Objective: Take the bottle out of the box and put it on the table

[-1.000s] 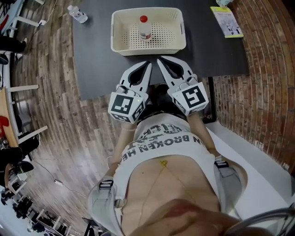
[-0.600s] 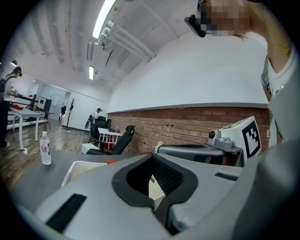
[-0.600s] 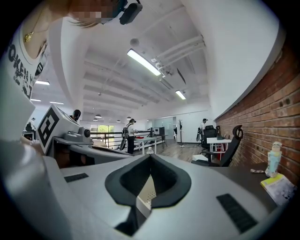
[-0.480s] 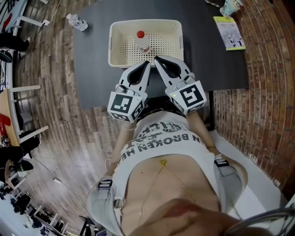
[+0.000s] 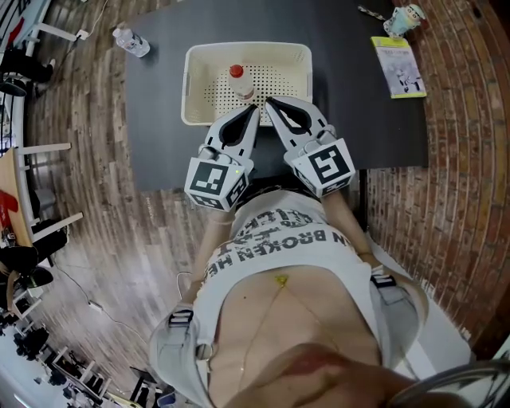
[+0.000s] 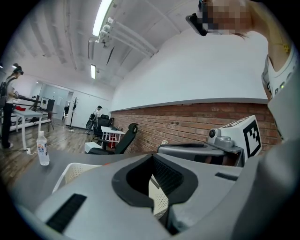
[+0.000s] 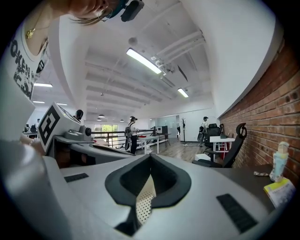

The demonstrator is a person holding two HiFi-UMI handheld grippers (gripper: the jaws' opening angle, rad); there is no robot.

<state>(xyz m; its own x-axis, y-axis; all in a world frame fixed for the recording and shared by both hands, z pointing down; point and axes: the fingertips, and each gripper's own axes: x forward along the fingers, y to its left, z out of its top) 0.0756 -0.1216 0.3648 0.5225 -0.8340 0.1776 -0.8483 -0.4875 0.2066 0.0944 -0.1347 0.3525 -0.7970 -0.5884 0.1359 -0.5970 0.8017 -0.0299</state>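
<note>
A cream perforated basket (image 5: 193,96) sits on the dark table (image 5: 366,119). Inside it, toward its left, stands a small clear bottle with a red cap (image 5: 238,80). Both grippers are held side by side in front of the person, and their tips reach the basket's near rim. My left gripper (image 5: 253,110) is shut with nothing in it, and so is my right gripper (image 5: 268,103). In the left gripper view the shut jaws (image 6: 151,156) fill the foreground, with the basket's wall (image 6: 70,172) behind them. The right gripper view (image 7: 150,155) shows only perforated basket through the jaw gap.
A second clear bottle (image 5: 131,40) stands at the table's far left corner. A yellow-green booklet (image 5: 401,67) and a small figurine-like item (image 5: 402,17) lie at the far right. A brick wall runs on the right, and wood floor with chairs lies to the left.
Both grippers have moved forward toward the basket. Their tips went from short of the basket to its near rim. Both stayed shut.
</note>
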